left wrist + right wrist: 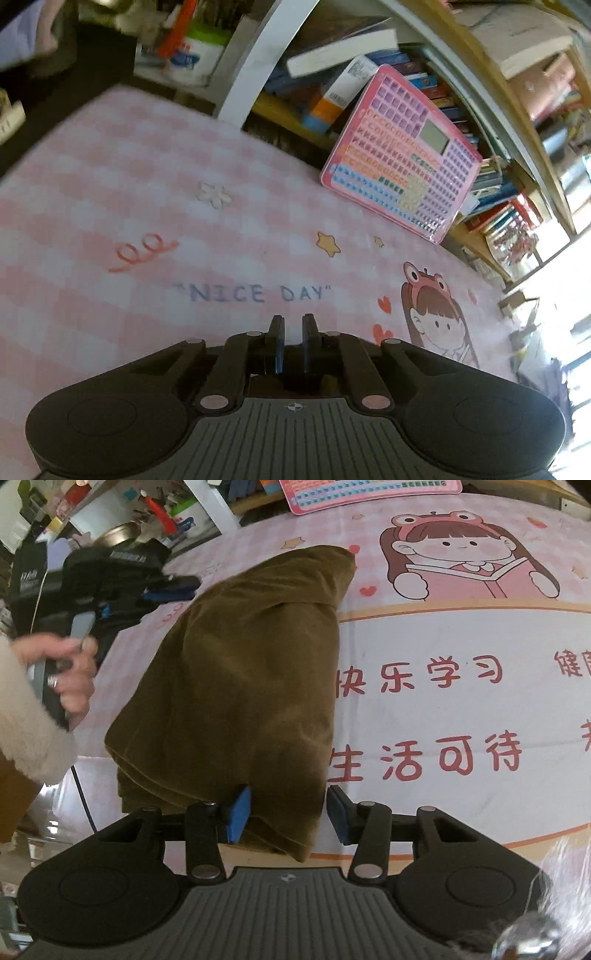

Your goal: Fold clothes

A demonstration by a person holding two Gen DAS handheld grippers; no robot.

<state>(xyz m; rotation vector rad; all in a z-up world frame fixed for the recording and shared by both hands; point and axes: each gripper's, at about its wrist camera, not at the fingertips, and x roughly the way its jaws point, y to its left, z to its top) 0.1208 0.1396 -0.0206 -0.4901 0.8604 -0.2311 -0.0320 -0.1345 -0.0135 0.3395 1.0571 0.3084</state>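
Observation:
A folded olive-brown garment (240,672) lies lengthwise on the printed tablecloth (461,709). My right gripper (289,814) is open, its blue pads (239,816) standing either side of the garment's near end, which lies between them. My left gripper (293,334) hovers over bare pink-checked cloth (147,177) with its fingers almost together and nothing between them. The right wrist view shows it too, the left gripper (173,587) held by a hand (70,675) in a fluffy white sleeve, to the left of the garment's far end.
A pink toy keyboard tablet (399,177) leans against a crowded bookshelf (369,55) at the table's far edge. A white post (266,55) rises behind the table. Jars and clutter (155,513) crowd the far left. A cartoon girl print (461,554) lies right of the garment.

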